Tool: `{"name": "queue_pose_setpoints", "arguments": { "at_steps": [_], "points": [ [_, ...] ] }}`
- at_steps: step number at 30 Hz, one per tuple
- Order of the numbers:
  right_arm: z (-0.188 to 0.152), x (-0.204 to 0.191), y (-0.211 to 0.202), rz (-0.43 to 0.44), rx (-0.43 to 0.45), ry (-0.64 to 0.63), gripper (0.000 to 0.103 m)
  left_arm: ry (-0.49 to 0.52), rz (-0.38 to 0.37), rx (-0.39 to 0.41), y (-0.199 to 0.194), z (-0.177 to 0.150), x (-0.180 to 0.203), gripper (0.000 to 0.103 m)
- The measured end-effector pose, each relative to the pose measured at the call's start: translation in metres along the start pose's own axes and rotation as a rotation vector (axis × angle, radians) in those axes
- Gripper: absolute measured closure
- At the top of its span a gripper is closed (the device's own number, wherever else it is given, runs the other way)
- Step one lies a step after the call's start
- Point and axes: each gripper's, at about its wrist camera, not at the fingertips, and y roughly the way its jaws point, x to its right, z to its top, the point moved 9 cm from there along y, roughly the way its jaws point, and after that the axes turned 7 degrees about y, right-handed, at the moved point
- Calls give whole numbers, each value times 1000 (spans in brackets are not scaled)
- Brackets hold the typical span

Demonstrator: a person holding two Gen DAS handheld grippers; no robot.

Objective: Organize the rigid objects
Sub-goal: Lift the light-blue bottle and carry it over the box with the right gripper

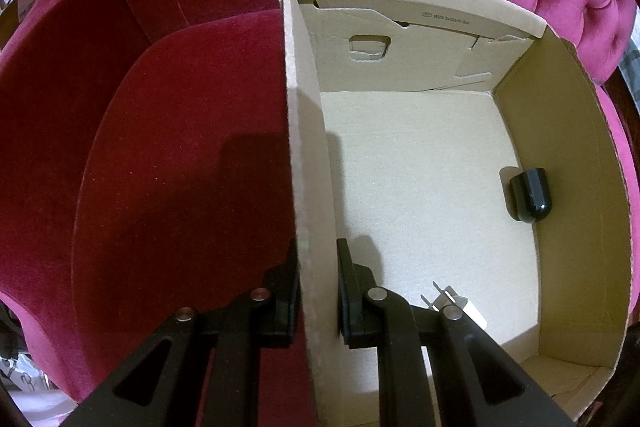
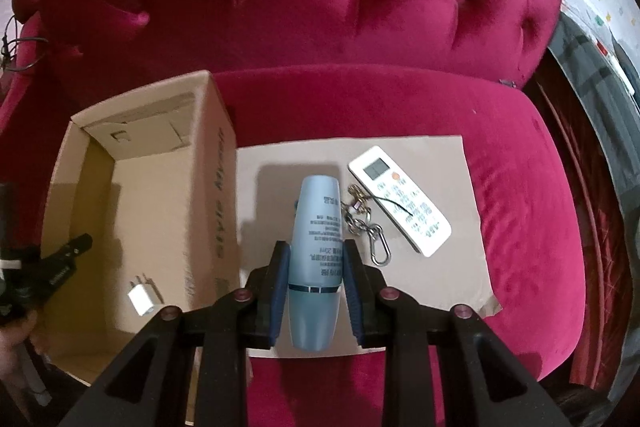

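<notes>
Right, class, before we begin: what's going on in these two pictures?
A person is sorting loose items on a red sofa into a cardboard box. The left claw is clamped on the box's side wall. The right claw grips a pale blue bottle above a cardboard sheet. A white remote and key chain lie there. A white charger is already inside.

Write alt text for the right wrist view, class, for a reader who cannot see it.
The right gripper clamps a pale blue bottle above a cardboard sheet holding a white remote and a metal chain. An open cardboard box sits left, on a crimson sofa.
</notes>
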Motion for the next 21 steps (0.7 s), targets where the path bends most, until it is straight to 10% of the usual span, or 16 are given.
{"name": "queue_pose_setpoints", "arguments": {
  "at_steps": [21],
  "points": [
    [20,-102,-21,124,29,-146,76,1,-2,-1,0,0,-2,87]
  ]
}}
